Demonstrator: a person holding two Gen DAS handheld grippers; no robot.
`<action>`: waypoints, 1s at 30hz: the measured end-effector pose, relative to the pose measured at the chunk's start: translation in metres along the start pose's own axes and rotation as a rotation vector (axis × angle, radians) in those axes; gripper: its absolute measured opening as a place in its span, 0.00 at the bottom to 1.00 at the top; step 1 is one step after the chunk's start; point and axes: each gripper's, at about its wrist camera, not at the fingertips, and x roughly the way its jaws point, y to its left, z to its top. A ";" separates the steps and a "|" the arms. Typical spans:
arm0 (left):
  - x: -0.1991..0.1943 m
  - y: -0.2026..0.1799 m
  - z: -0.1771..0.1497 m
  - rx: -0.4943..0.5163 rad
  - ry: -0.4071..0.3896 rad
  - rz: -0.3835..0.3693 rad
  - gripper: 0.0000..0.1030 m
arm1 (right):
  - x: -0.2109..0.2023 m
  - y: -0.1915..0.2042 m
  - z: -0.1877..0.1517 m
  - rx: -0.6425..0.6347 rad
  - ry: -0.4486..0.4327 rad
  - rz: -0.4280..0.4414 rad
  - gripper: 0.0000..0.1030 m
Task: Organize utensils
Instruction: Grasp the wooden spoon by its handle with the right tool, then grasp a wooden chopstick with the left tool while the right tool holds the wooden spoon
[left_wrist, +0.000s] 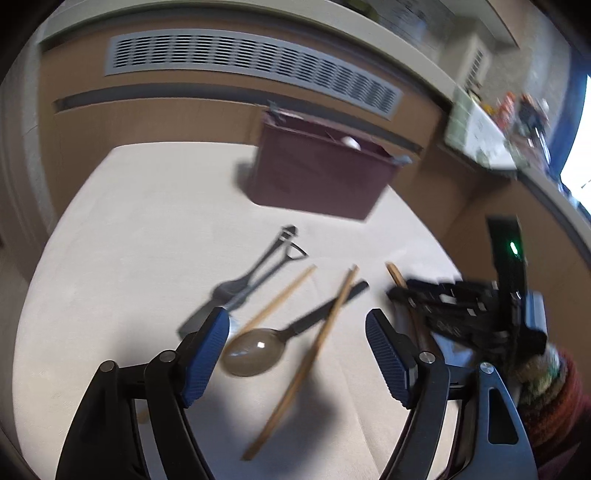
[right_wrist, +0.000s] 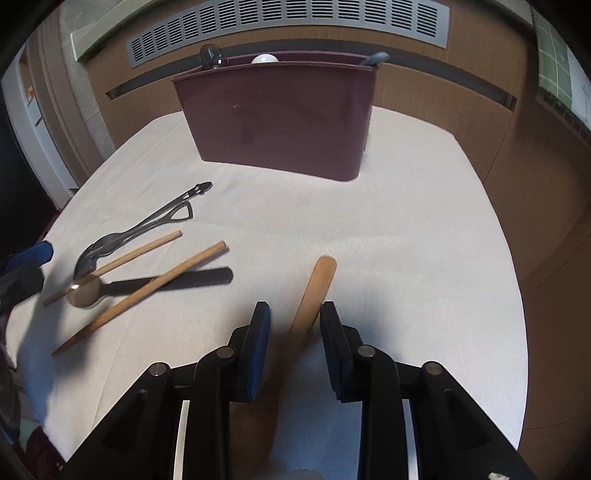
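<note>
My left gripper stands open, low over a black-handled spoon and a wooden chopstick that crosses its handle. A second chopstick and grey metal utensils lie just beyond. To the right, my right gripper is shut on a flat wooden spatula. In the right wrist view the spatula runs between the pads of that gripper, its rounded end pointing at the maroon utensil holder. The spoon and chopsticks lie at the left.
The round table has a white cloth. The maroon holder stands near its far edge with several utensil ends sticking out. Behind it is a wooden wall with a grey vent. A knitted sleeve shows at the right.
</note>
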 end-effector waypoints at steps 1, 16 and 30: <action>0.003 -0.004 -0.001 0.028 0.009 0.015 0.77 | 0.002 0.004 0.002 -0.015 -0.013 -0.015 0.24; 0.038 -0.041 -0.006 0.193 0.104 0.034 0.32 | -0.069 -0.076 -0.037 0.242 -0.183 0.030 0.10; 0.057 -0.053 -0.007 0.223 0.255 0.023 0.28 | -0.070 -0.088 -0.046 0.286 -0.180 0.040 0.10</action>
